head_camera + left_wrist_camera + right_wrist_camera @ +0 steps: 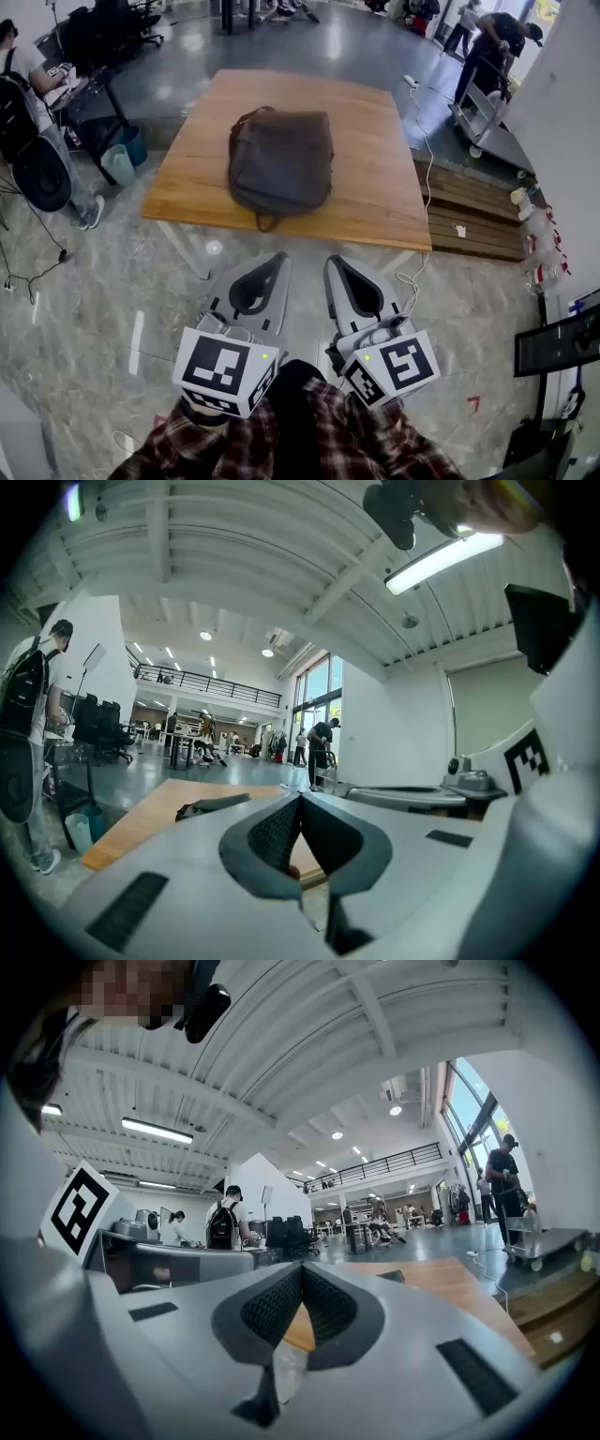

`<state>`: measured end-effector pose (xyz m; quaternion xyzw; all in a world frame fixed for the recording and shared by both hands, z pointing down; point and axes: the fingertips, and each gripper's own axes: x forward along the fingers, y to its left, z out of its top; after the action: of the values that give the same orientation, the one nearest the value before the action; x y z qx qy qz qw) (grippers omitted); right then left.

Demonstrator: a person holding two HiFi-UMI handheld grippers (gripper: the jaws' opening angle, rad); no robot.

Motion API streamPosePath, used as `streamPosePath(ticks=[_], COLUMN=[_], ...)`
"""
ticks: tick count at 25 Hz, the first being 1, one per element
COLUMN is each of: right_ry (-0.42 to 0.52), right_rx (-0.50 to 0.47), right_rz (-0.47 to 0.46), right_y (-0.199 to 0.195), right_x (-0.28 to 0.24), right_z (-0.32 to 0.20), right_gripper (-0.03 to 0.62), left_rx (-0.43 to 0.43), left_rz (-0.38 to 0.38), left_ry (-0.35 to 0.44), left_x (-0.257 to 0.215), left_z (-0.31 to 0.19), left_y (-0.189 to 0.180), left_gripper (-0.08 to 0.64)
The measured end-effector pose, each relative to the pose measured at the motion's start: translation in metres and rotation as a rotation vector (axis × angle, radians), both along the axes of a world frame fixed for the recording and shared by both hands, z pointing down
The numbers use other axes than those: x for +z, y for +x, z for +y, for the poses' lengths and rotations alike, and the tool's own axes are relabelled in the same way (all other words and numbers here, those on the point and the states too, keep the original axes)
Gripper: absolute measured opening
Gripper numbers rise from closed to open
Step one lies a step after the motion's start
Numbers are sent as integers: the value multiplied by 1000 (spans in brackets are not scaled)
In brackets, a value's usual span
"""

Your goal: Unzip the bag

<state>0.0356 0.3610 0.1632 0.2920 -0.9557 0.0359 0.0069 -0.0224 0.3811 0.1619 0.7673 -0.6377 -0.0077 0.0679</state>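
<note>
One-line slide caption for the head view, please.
Left gripper and right gripper, both shut and empty, held short of the wooden table where the dark backpack lies flat.

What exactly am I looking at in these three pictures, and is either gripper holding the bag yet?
There is no robot arm here: a person in a plaid shirt holds a hand tool in each hand. The head view comes from a camera on the person's head, looking down. The left gripper and right gripper are the grey wedges near the bottom; the black-and-white cubes are part of them. The other two pictures come from a camera riding on each gripper, looking along its jaws. Both pairs of jaws are together with nothing between them. The bag, a dark backpack, lies flat on the wooden table, ahead of the grippers and untouched. Its zip is too small to make out.
</note>
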Motion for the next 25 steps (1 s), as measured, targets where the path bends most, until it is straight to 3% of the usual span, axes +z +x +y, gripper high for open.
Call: streamPosePath(ticks=[7, 14, 25], right_ry=[-32, -35, -27], right_rx=[33, 43, 82], right_rz=[29, 1, 3], right_y=[-25, -47, -42], right_x=[13, 8, -6], right_z=[-71, -185, -359], right_gripper=[10, 9, 10], left_rx=[20, 13, -9], left_rz=[32, 24, 4], left_ry=[-32, -53, -62], left_x=[15, 19, 11], left_z=[-67, -175, -330], left_y=[-29, -56, -69], left_gripper=[11, 11, 11])
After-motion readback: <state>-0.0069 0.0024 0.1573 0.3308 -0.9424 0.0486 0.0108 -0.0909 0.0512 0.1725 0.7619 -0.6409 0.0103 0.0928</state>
